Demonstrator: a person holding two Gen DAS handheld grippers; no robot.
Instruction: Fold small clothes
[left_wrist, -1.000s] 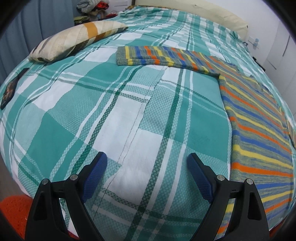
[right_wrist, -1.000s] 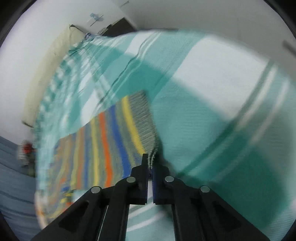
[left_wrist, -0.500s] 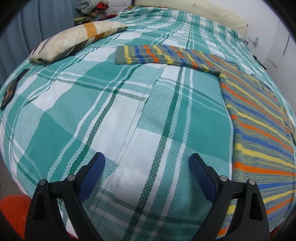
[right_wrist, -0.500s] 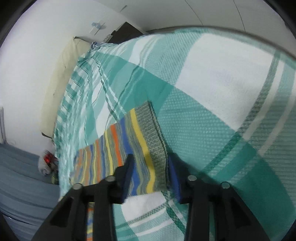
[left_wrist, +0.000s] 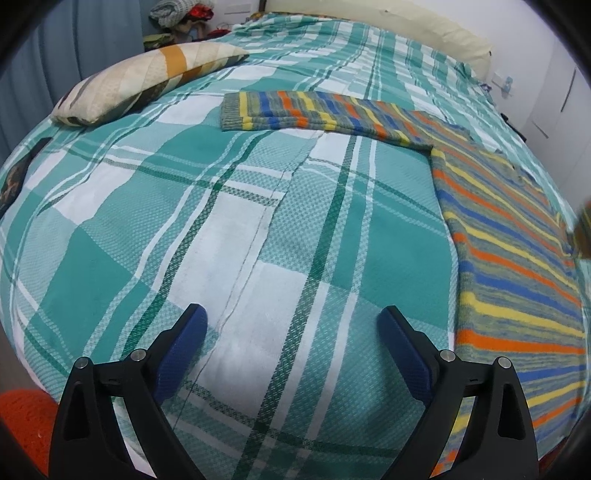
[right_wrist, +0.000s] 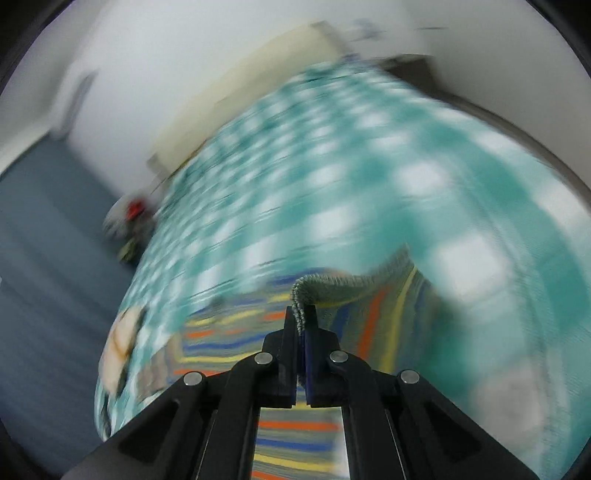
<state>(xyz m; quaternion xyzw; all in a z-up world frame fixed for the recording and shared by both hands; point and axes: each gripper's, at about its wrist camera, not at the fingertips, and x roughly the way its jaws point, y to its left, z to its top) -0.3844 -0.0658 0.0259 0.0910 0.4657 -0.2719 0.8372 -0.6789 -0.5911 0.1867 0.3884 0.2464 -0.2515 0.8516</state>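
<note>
A bed covered with a teal, white and dark green plaid bedspread (left_wrist: 229, 236) fills nearly the whole left wrist view. A stitched seam runs up its middle from near to far. A cream headboard cushion (left_wrist: 424, 40) lines the far edge against a white wall, and a grey-blue curtain (left_wrist: 44, 62) hangs at the left. White cabinet doors (left_wrist: 565, 96) stand at the far right.

A cream pillow (left_wrist: 147, 85) with tan and dark stripes lies at the far left of the bed. Beyond it, a heap of clothes (left_wrist: 181, 11) sits past the far left corner. Something orange and textured (left_wrist: 22, 421) shows at the near left, below the bed's edge.

A striped knit sweater (left_wrist: 509, 266), grey with orange, yellow and blue bands, lies flat along the right side of the bed. One sleeve (left_wrist: 314, 114) stretches leftward across the far part of the bedspread, its cuff ending well short of the pillow.

The left gripper (left_wrist: 291, 328) hangs over the near middle of the bed with its blue-padded fingers spread wide and nothing between them, well apart from the sweater.

The right wrist view is heavily blurred. The right gripper (right_wrist: 301, 325) has its fingers pressed together on a grey ribbed edge (right_wrist: 332, 284) of the sweater, which curls up above the fingertips, lifted off the striped cloth below it.
</note>
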